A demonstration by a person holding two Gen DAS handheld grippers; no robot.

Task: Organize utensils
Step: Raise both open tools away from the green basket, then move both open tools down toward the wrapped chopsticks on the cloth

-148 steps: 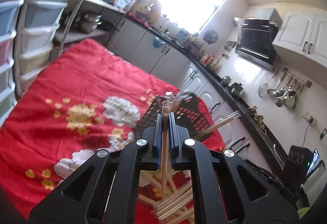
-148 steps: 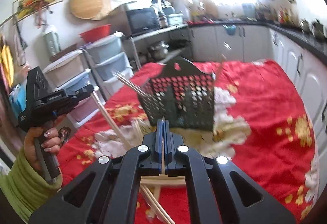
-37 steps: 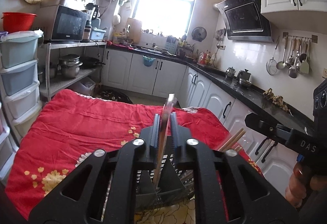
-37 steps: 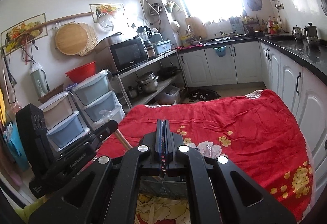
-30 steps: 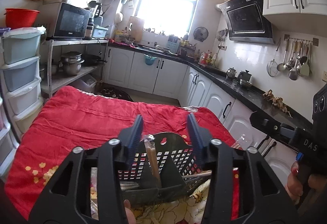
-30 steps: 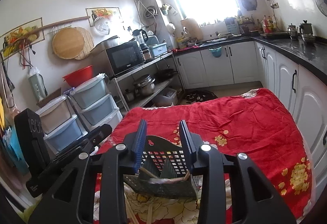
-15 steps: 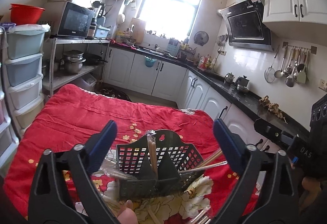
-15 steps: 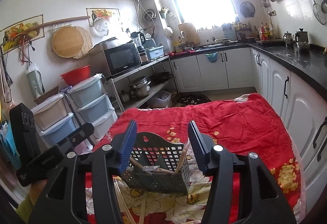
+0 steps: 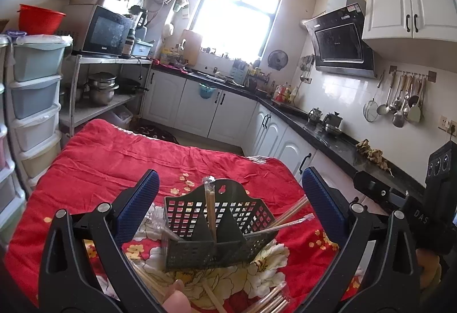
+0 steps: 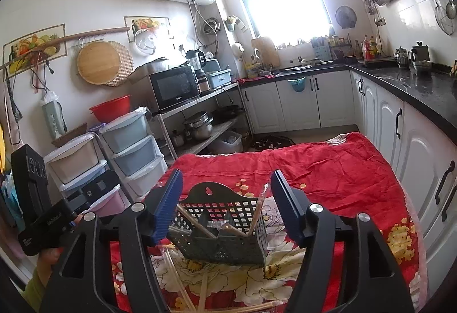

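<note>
A dark perforated utensil basket (image 9: pixel 217 230) stands on the red floral cloth (image 9: pixel 114 164); it also shows in the right wrist view (image 10: pixel 222 233). Wrapped chopsticks (image 9: pixel 210 207) stand upright in it, and others (image 9: pixel 294 213) lean out to its right. More chopsticks (image 10: pixel 254 216) lean in it in the right wrist view. Loose chopsticks (image 9: pixel 271 301) lie on the cloth in front; they also show in the right wrist view (image 10: pixel 182 281). My left gripper (image 9: pixel 228 198) is wide open and empty, above and before the basket. My right gripper (image 10: pixel 228 198) is open and empty, likewise.
Stacked plastic drawers (image 9: pixel 31 101) stand at the left of the table, and white cabinets (image 10: pixel 422 170) with a black counter run along the right. A metal shelf (image 10: pixel 200 113) with a microwave and pots is beyond the far edge.
Both grippers were shut on chopsticks over the basket; both have opened and let them drop into it. Both have since drawn back and opened wider.
</note>
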